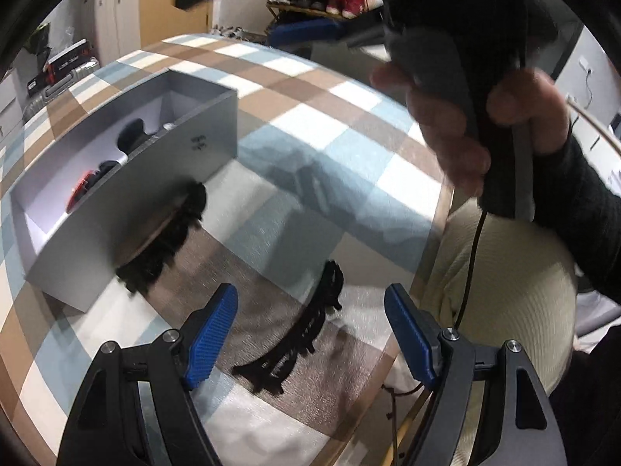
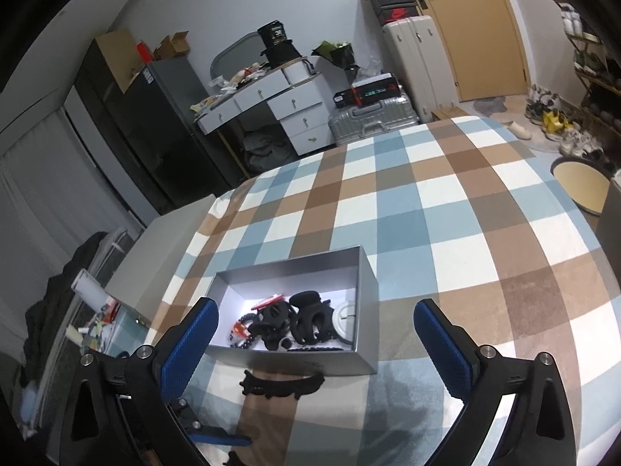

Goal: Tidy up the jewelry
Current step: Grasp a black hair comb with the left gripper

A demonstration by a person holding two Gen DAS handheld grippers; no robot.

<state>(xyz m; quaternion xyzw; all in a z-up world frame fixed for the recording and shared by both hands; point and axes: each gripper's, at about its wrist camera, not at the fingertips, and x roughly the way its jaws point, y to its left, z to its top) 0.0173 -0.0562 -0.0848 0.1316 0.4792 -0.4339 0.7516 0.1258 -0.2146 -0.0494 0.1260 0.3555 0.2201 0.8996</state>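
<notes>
A grey open box (image 2: pixel 365 283) sits on the checked tablecloth and holds several black hair clips (image 2: pixel 306 318), a bead bracelet (image 2: pixel 248 339) and a red item (image 2: pixel 268 303). The box also shows in the left wrist view (image 1: pixel 182 143). A black toothed hair comb (image 1: pixel 302 330) lies on the cloth just ahead of my left gripper (image 1: pixel 310 334), which is open and empty. Another black comb (image 2: pixel 281 382) lies against the box's near wall; it also shows in the left wrist view (image 1: pixel 167 240). My right gripper (image 2: pixel 314 334) is open and empty, above the box's near side.
The checked tablecloth (image 2: pixel 446 213) covers the table. The hand holding the right gripper's handle (image 1: pixel 465 116) fills the upper right of the left wrist view. Cream fabric (image 1: pixel 504 291) lies past the table's right edge. Drawers, suitcases and shoes stand beyond the table.
</notes>
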